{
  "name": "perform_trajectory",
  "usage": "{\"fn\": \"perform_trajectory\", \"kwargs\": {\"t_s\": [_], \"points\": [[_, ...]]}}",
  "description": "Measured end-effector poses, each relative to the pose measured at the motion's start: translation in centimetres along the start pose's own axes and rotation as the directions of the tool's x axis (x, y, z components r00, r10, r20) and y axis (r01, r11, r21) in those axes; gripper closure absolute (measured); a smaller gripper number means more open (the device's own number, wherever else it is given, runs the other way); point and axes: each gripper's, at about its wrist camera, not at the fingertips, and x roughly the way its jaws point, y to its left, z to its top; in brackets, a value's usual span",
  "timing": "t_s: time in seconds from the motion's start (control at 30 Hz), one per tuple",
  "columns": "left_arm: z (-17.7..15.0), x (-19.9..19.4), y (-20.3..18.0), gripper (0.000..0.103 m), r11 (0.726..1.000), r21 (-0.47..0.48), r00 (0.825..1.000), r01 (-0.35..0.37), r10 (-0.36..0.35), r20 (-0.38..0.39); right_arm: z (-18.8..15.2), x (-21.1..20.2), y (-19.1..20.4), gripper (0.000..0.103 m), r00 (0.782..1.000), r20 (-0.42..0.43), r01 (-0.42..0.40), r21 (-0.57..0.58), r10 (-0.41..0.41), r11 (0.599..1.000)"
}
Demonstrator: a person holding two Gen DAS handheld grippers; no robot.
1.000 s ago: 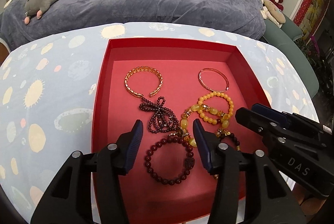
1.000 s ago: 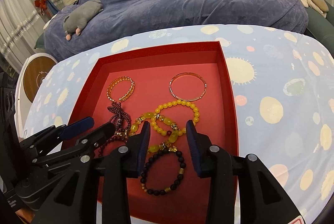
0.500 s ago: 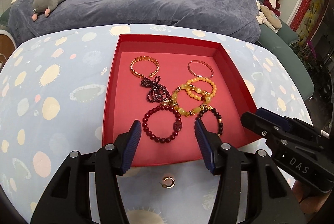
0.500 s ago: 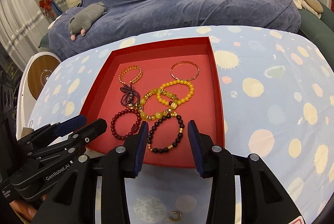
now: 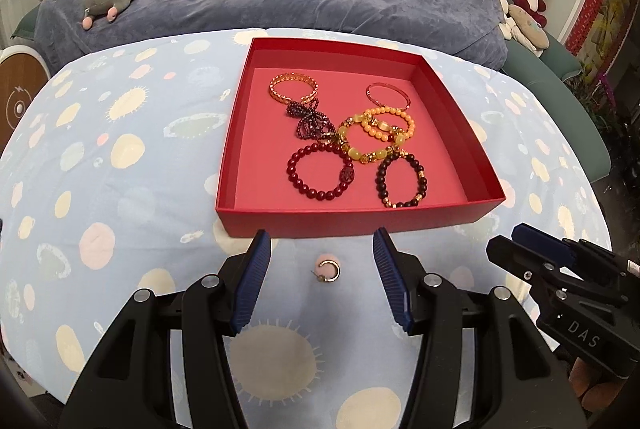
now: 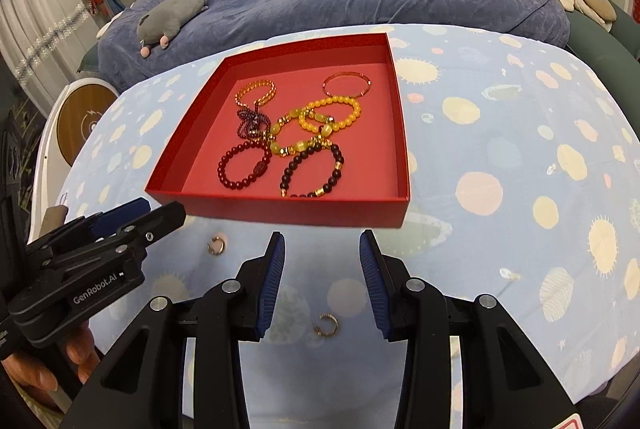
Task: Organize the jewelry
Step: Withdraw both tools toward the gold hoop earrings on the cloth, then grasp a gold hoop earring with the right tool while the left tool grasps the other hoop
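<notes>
While the left gripper [image 5: 322, 243] hangs over the spotted cloth [image 5: 120, 157] with its blue pads apart and nothing between them, a small gold hoop earring [image 5: 328, 271] lies on the cloth in the gap below, just short of the red tray [image 5: 348, 219]. Inside the tray — gold cuff [image 5: 294, 88], thin pink bangle [image 5: 388, 95], purple bead tangle [image 5: 312, 121], orange bead bracelet [image 5: 390, 125], yellow bracelet [image 5: 360, 147], dark red bracelet [image 5: 320, 171], black bracelet [image 5: 402, 181]; the middle ones overlap. The right gripper [image 5: 524, 249] pokes in at lower right, side-on, jaw state unclear from here.

Right wrist view: right gripper [image 6: 322, 247] also hangs with pads apart, holding nothing. A second gold earring [image 6: 327, 325] lies on the cloth between its fingers, near the bottom. The first earring [image 6: 217, 245] sits left of it, just in front of the tray [image 6: 296, 213]. The left gripper [image 6: 154, 215] enters from the left, a hand [image 6: 52, 361] below it. Bracelets are all in the tray — both earrings outside.
</notes>
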Motion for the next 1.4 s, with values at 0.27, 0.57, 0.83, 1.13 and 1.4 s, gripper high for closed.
{"fn": "perform_trajectory", "kwargs": {"t_s": [0.27, 0.57, 0.83, 1.13, 1.4], "points": [[-2.5, -0.2, 0.4, 0.052, 1.000, -0.006, 0.999, -0.017, 0.017, -0.028, -3.9, 0.8, 0.6, 0.065, 0.998, -0.063, 0.004, -0.016, -0.005, 1.000], [-4.2, -0.1, 0.9, 0.052, 0.999, -0.021, 0.998, -0.038, 0.037, -0.045, -5.1, 2.0, 1.2, 0.066, 0.996, -0.090, 0.016, -0.042, -0.020, 0.999], [-4.5, 0.2, 1.2, 0.052, 0.998, -0.035, 0.998, -0.045, 0.043, -0.054, -5.1, 3.3, 0.6, 0.077, 0.994, -0.108, 0.030, -0.045, -0.034, 0.999], [-4.5, 0.7, 1.3, 0.052, 0.998, -0.045, 0.997, -0.049, 0.046, -0.067, -5.1, 3.6, 0.6, 0.086, 0.995, -0.099, 0.028, -0.049, -0.033, 0.998], [-3.9, 1.5, 1.2, 0.052, 0.998, -0.053, 0.997, -0.041, 0.037, -0.072, -5.0, 3.3, 0.5, 0.087, 0.995, -0.092, 0.019, -0.034, -0.022, 0.999]]}}
